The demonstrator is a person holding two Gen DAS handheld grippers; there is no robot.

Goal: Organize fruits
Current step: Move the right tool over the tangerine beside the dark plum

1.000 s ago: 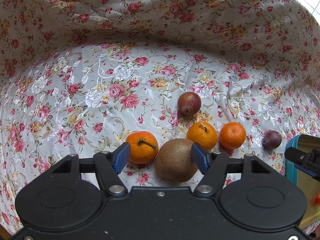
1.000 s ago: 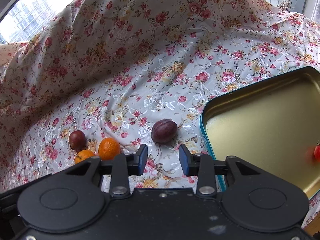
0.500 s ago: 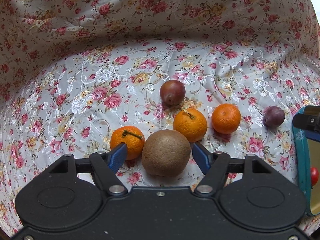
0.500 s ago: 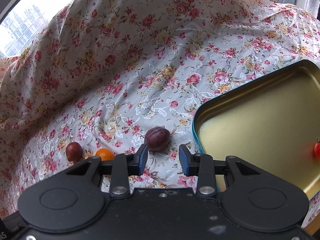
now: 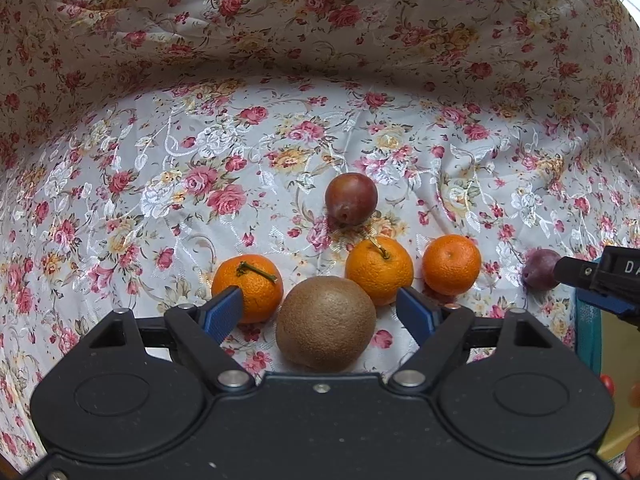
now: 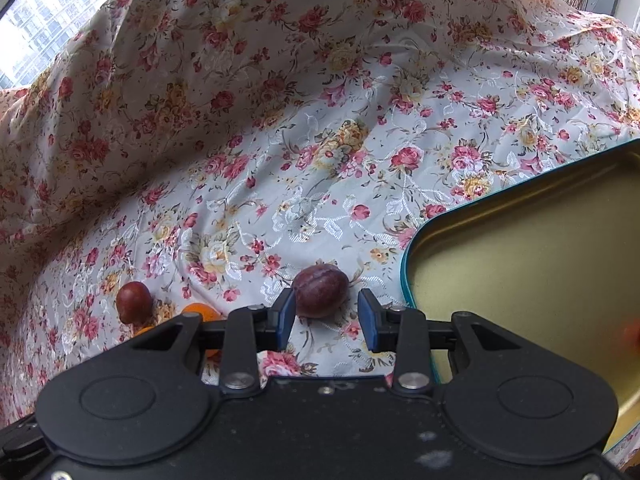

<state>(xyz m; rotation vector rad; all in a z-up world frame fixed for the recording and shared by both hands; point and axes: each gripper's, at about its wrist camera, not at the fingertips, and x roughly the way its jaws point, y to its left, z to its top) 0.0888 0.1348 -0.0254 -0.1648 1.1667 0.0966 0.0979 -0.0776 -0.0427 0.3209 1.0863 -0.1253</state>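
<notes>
My left gripper [image 5: 320, 310] is open, its blue pads on either side of a brown kiwi [image 5: 325, 324] on the floral cloth, not touching it. Three mandarins lie around it: left [image 5: 248, 286], middle [image 5: 379, 270], right [image 5: 451, 264]. A dark red plum [image 5: 351, 204] sits behind them. My right gripper [image 6: 326, 318] is open just in front of a purple plum [image 6: 320, 290], which sits at its fingertips, nearer the left pad. That plum [image 5: 540, 269] and the right gripper's finger also show in the left wrist view.
A teal tin tray with a gold inside [image 6: 520, 264] lies to the right of the purple plum; a small red fruit [image 6: 632, 336] shows blurred at its right edge. The floral cloth [image 5: 200, 140] rises into folds behind the fruit.
My left gripper has moved forward around the kiwi, which now sits between the pads. My right gripper has moved closer to the purple plum, now at its fingertips.
</notes>
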